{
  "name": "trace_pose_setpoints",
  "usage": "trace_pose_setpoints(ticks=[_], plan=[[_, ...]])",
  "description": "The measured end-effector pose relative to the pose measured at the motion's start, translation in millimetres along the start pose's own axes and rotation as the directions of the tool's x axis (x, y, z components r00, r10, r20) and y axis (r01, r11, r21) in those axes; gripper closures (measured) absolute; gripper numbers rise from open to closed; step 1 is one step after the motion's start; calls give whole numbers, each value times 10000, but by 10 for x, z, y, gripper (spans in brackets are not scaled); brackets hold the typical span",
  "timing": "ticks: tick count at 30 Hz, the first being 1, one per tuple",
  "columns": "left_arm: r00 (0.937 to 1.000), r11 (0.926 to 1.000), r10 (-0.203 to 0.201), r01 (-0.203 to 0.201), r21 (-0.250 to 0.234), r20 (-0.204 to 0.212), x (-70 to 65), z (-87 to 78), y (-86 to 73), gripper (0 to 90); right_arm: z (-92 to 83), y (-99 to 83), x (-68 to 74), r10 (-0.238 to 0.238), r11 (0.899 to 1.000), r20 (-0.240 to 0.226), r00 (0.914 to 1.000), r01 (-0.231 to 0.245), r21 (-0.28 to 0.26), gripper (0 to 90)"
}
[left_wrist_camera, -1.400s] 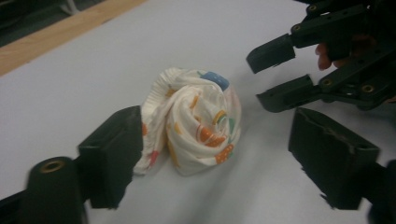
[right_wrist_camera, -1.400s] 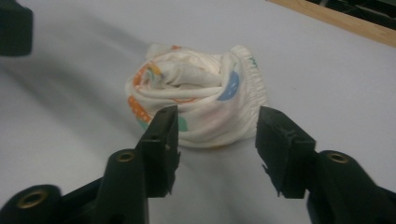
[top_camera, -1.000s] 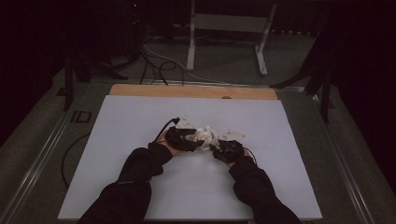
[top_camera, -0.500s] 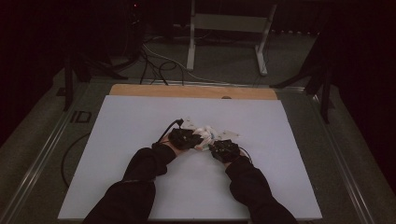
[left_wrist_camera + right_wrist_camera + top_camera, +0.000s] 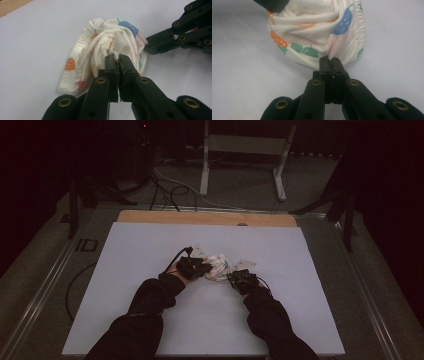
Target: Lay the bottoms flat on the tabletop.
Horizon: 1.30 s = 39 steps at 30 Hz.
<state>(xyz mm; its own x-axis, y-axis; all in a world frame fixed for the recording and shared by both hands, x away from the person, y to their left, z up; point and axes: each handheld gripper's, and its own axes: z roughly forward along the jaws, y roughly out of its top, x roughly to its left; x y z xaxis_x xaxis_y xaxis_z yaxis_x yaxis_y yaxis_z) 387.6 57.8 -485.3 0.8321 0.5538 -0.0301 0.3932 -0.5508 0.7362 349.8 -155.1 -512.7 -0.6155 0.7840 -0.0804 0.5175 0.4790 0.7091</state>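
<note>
big white table [image 5: 150,270] with a wooden strip [image 5: 205,217] along its far edge, and a person's dark sleeves [image 5: 150,295] coming in from the bottom of the high view. dead centre of the table sits the cloth [image 5: 218,266], a bunched-up lump squeezed between the two grippers.

the left gripper [image 5: 192,267] comes at the cloth from one side and the right gripper [image 5: 243,280] from the other. in the left gripper view the jaws are pressed together with almost no gap, and a fold of the cloth [image 5: 110,50] is pinched right at the tips. same deal in the right gripper view: jaws clamped tight, biting the near edge of the cloth [image 5: 322,35] just under a blue print. the right gripper's black links also poke in at the upper right of the left gripper view [image 5: 180,35], touching the far side of the lump.

compared with a second ago: both sets of jaws have just been closing, each with cloth between them. the hands sit closer together now, and the cloth looks more scrunched and less spread out.

the cloth is soft white fabric with a ribbed, gathered hem and little fruit prints in orange, green and blue. it's twisted into a rough ball. the grippers are matte black with brass rivets.
</note>
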Motion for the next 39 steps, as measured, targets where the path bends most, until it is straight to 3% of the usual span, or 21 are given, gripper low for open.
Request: trace_pose_setpoints(ticks=[4, 18, 22, 29, 36, 39], plan=[[9999, 9999, -101, 101, 37, -53, 37, -76, -31, 882, -25, 2, 1, -250, 9997, 8, 9997, 250, 40, 900], [9991, 9993, -345, 348, 136, -230, 69, -332, -215, 884, -95, -27, -116, -339, 9992, 127, 9993, 337, 208, 900], [9983, 9988, -426, 435, 223, -404, 101, -458, -304, 884, -143, -66, -205, -275, 9991, 427, 9987, 261, 323, 900], [9965, 9974, -641, 658, 308, -531, 136, -626, -481, 884, -244, -151, -356, 12, 9992, 454, 9990, -30, 386, 900], [9961, 9963, -770, 785, 357, -423, 73, -722, -627, 884, -278, -150, -300, -390, 9985, 388, 9985, 374, 400, 900], [9969, 9966, -737, 747, 353, -286, -20, -768, -676, 882, -280, -147, -273, -452, 9980, 333, 9984, 436, 454, 900]])
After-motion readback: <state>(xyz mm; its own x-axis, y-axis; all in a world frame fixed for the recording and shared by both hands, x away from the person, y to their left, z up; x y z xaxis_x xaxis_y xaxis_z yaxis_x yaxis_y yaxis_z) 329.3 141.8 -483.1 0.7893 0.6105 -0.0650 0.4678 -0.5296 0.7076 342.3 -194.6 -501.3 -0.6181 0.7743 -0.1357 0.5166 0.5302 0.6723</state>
